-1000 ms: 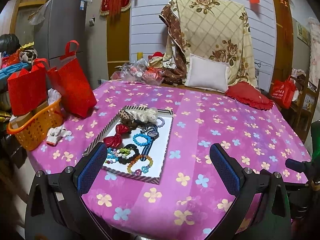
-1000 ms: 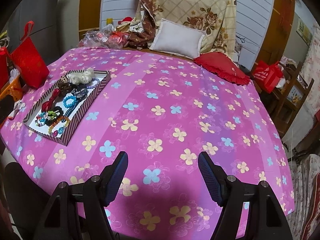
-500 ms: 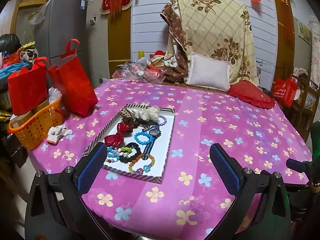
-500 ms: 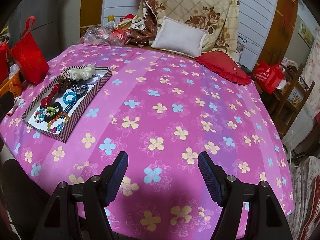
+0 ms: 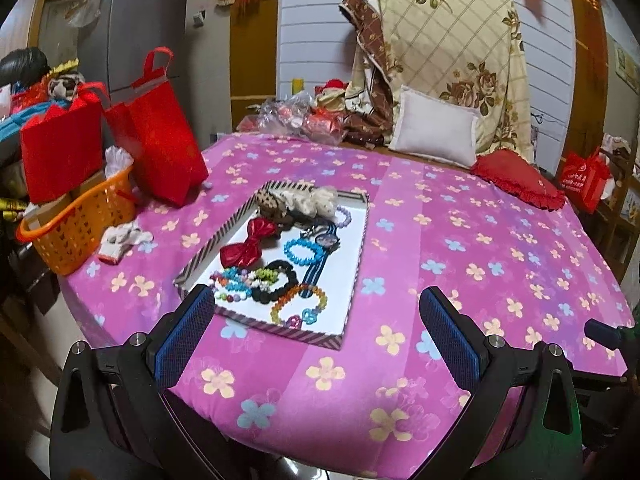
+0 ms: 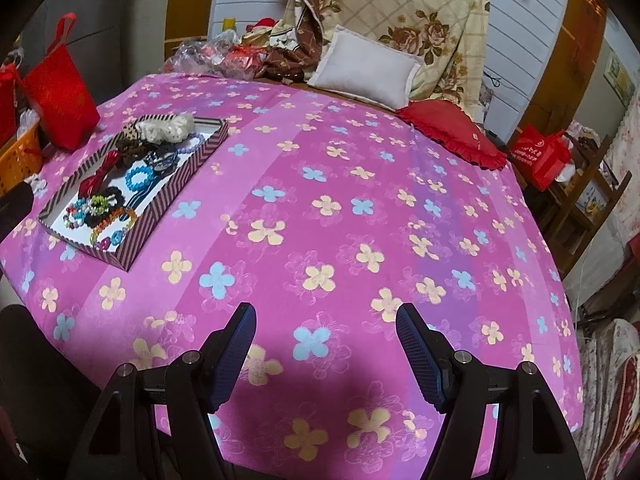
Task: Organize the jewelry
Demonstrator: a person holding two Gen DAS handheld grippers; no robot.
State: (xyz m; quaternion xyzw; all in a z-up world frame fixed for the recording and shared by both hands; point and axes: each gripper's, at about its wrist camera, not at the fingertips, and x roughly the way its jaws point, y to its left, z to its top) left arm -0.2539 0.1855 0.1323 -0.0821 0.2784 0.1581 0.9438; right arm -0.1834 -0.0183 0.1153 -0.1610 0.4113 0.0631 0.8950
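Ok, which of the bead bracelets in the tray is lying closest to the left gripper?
The orange bead bracelet, at the tray's near end in front of the left gripper. The blue bead bracelet lies farther back, mid-tray.

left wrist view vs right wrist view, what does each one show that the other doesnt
Only the left wrist view shows the left gripper, open and empty, the grey refrigerator, and the whole orange basket with a white cloth beside it.

Only the right wrist view shows the right gripper, open and empty over bare cloth, and the table's right edge with wooden shelves beyond.

Both share the striped jewelry tray of bracelets and hair ties, the pink flowered tablecloth, red gift bag, white pillow and red cushion.
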